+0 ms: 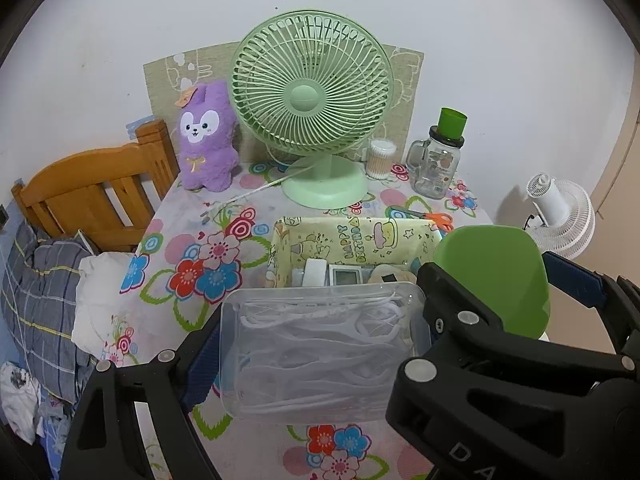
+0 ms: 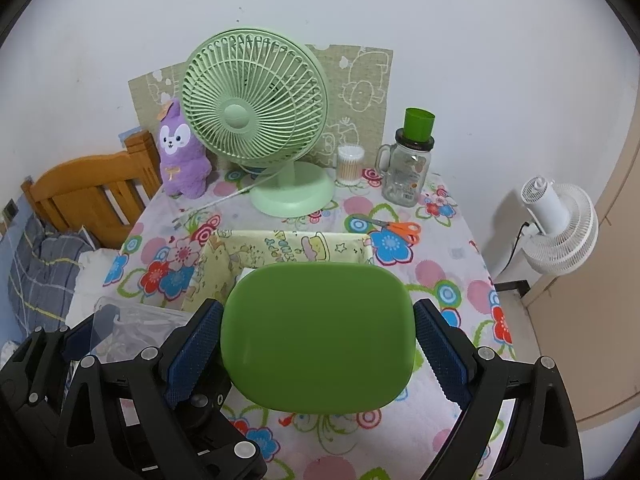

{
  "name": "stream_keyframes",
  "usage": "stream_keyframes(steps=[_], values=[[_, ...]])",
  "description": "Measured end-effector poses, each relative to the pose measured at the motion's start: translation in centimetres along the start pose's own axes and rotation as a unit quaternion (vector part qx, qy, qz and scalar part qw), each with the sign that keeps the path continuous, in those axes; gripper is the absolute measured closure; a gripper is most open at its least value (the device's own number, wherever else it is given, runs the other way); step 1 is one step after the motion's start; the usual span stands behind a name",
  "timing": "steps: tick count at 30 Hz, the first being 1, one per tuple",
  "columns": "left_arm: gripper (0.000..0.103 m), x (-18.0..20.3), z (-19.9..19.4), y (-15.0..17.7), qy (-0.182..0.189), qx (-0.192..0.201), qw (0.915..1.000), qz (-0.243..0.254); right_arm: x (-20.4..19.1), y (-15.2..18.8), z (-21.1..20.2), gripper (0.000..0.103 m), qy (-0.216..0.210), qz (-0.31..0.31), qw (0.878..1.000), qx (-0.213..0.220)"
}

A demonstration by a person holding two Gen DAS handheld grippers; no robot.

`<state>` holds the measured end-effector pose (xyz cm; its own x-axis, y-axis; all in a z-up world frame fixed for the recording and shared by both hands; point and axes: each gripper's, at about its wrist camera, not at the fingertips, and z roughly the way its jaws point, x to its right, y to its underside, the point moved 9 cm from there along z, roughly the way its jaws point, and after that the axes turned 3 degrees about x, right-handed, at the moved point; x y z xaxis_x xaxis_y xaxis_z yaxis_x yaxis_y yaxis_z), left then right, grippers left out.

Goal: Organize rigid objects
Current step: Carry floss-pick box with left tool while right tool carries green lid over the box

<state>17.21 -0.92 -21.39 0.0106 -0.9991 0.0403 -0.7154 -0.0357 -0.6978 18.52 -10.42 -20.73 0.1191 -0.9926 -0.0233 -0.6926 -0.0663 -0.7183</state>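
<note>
Floral tablecloth (image 2: 460, 280) under yellow printed storage box (image 1: 400, 236) | left gripper (image 1: 320, 360) pinching clear plastic container of white floss picks (image 1: 320, 352) by its sides, just short of box | right gripper (image 2: 318, 340) clamping green rounded plastic lid (image 2: 318, 336), likely for recapping.

Tablecloth (image 2: 448, 272): white with red, blue and pink flowers. Desk fan (image 1: 312, 96): pale green; lid (image 2: 316, 336): bright green. Plush rabbit (image 1: 206, 140): purple; scissors (image 2: 400, 227): orange handles.
</note>
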Motion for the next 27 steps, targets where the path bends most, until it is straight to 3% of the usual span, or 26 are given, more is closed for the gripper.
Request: stream_keyframes(steps=[27], values=[[0.014,0.4,7.9,-1.4,0.003,-0.047,0.9989,0.0,1.1,-2.1,7.5,0.008,0.007,-0.004,1.0,-0.026]])
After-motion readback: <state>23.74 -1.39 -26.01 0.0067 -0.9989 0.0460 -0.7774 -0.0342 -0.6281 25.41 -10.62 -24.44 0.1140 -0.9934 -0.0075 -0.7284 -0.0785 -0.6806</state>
